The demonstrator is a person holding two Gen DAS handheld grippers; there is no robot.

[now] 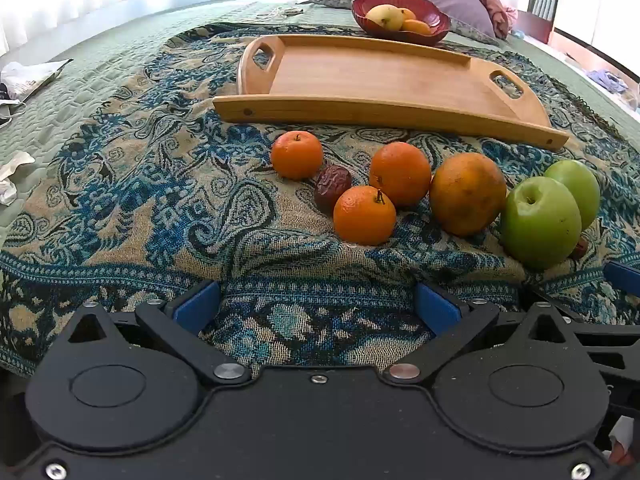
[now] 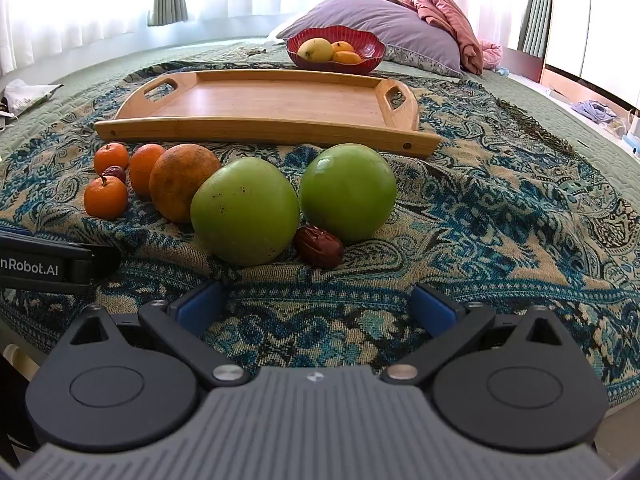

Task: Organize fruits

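Observation:
On a blue patterned cloth lie several fruits in a row: small oranges (image 1: 364,216), a big dull orange (image 1: 467,194), two green apples (image 1: 540,224) and dark red dates (image 1: 332,191). Behind them rests a wooden tray (image 1: 360,76) with nothing on it. My left gripper (image 1: 318,306) stands open, low over the cloth in front of the oranges. My right gripper (image 2: 318,306) is open too, just short of the near green apple (image 2: 245,210) and a date (image 2: 319,246). The second apple (image 2: 347,192), the big orange (image 2: 182,182) and the tray (image 2: 276,100) show beyond.
A red bowl (image 1: 400,14) holding a yellow fruit and small oranges stands behind the tray, against a purple pillow (image 2: 380,28). Papers (image 1: 28,80) lie at the bed's left. The left gripper's body (image 2: 44,266) reaches in at the left edge of the right wrist view.

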